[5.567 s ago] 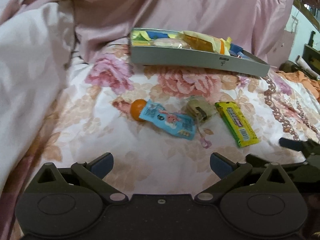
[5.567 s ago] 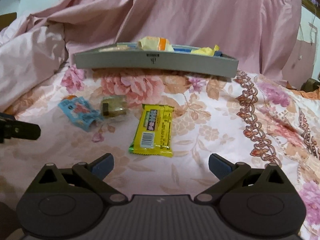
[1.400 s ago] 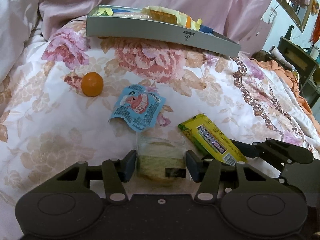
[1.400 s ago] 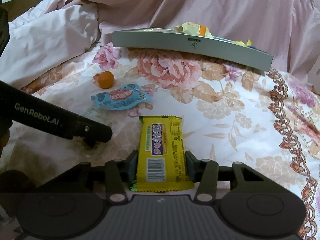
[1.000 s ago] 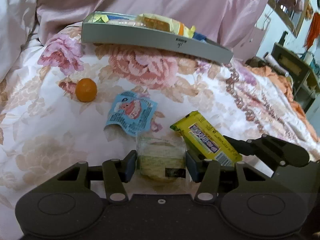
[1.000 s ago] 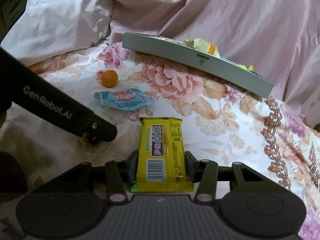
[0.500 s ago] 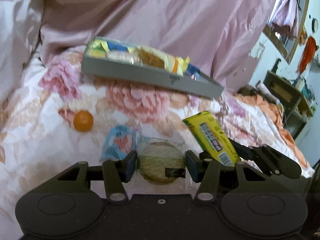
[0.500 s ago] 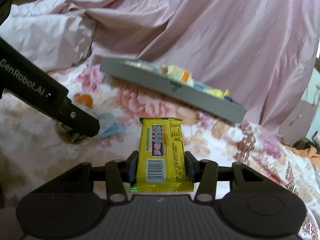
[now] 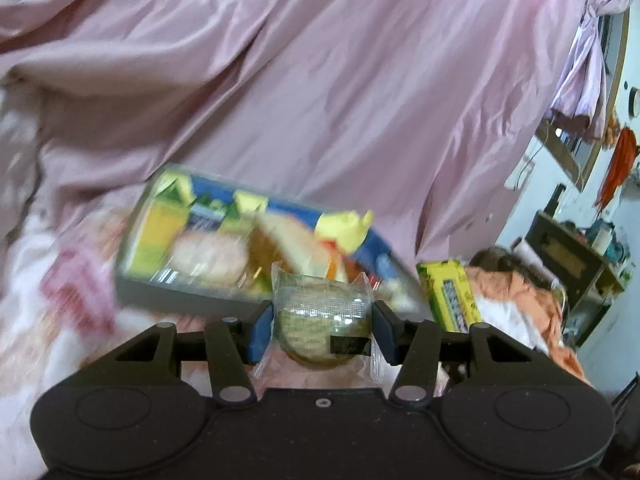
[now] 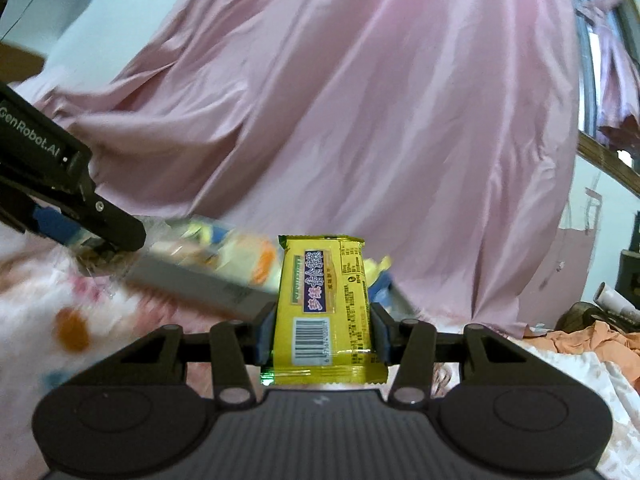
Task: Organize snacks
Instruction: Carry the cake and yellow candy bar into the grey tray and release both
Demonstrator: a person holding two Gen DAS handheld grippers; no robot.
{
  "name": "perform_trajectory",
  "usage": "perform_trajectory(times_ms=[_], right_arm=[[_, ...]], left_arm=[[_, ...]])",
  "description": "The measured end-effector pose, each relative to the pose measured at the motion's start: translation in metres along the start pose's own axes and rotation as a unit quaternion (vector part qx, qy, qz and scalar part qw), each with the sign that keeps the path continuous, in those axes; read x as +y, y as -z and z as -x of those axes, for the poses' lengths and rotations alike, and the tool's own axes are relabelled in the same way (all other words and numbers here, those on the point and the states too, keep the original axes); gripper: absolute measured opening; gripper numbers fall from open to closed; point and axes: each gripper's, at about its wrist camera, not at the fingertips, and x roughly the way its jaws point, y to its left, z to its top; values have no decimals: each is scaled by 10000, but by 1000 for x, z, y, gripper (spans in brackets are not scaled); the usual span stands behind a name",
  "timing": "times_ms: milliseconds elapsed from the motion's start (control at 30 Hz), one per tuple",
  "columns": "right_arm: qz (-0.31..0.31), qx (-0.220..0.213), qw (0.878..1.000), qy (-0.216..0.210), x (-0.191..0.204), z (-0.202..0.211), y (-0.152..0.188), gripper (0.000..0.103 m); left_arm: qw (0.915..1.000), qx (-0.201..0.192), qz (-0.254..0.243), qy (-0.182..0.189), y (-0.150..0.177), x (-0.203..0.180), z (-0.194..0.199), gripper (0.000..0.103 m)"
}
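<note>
My left gripper (image 9: pixel 322 330) is shut on a round greenish cake in a clear wrapper (image 9: pixel 322 322), held in the air just in front of the grey snack tray (image 9: pixel 176 296). The tray holds several blurred snack packets. My right gripper (image 10: pixel 322 336) is shut on a yellow wafer bar (image 10: pixel 324 304), lifted above the bed; the bar also shows in the left wrist view (image 9: pixel 450 296). The tray (image 10: pixel 192 280) lies ahead and left of the bar. The left gripper (image 10: pixel 92 224) shows at the left of the right wrist view.
A small orange (image 10: pixel 72 330) lies blurred on the floral bedsheet (image 10: pixel 24 300) at lower left. A pink quilt (image 9: pixel 320 100) is heaped behind the tray. Orange cloth (image 10: pixel 608 340) and dark furniture (image 9: pixel 572 268) stand at the right.
Both grippers have lifted their snacks off the sheet and moved forward towards the tray, which now looks larger and closer. The blue packet has dropped out of view.
</note>
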Motion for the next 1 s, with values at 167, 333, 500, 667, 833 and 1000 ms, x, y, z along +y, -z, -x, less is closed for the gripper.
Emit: perform_trajectory(times_ms=[167,333,500,667,833,1000], right_arm=[[-411,-120,9990,85,-25,-31,-10,53],[-550,-217,9983,-14,-39,-62,-9,53],[-644,-190,9977,-124,-47,-88,1,53],[-963,91,9951,-209,-60,-104,14,53],[-996,175,9946,-252,-58,-112,15,53],[-1084,267,9935,-216,-56,-118,13,57]], left_arm=[[9997,-123,-135,186,-31,-29,-43,54],[9995,104,-101,267,-47,-46,-93,54],[9989,404,-165,164,-52,-51,-136,54],[9973,621,-344,-170,-44,-54,-163,54],[9963,712,-380,-300,-33,-54,-174,57],[9967,675,-353,-275,-33,-58,-172,81]])
